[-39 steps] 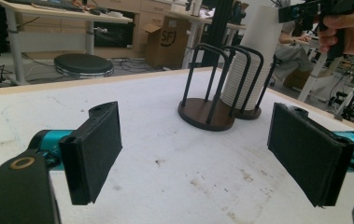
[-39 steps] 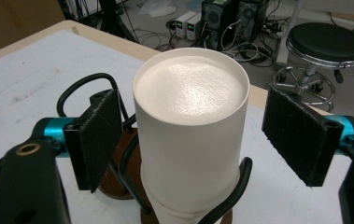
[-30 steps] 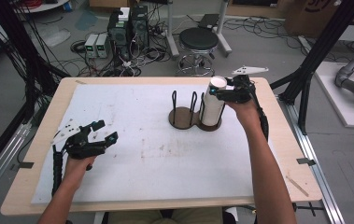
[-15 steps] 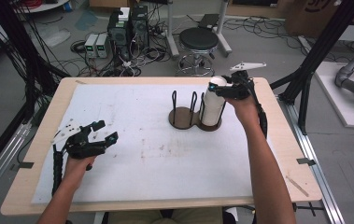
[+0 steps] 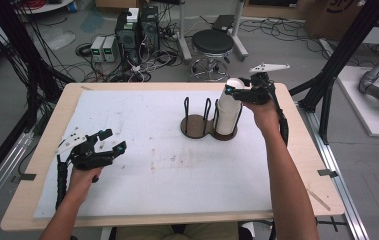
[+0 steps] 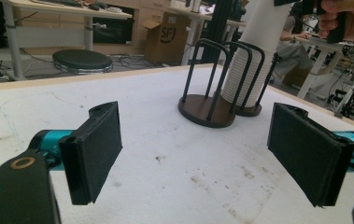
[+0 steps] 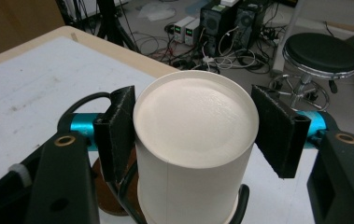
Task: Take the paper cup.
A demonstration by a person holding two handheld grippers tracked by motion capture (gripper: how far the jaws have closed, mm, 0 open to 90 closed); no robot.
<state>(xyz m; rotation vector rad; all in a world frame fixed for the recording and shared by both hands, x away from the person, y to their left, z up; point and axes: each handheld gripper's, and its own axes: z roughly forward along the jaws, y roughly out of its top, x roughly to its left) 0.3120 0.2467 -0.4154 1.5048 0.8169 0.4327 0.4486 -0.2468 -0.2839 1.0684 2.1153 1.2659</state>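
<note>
We are closing the right gripper (image 7: 195,135) around the top cup (image 7: 194,140) of the stack (image 5: 229,112) in the holder (image 5: 208,125) at the table's (image 5: 297,165) far side; its jaws have just been narrowing, and the pads are now hugging the cup's sides. A lift looks ready to follow. Our left gripper (image 5: 112,141) is hovering wide open and empty over the near left.
</note>
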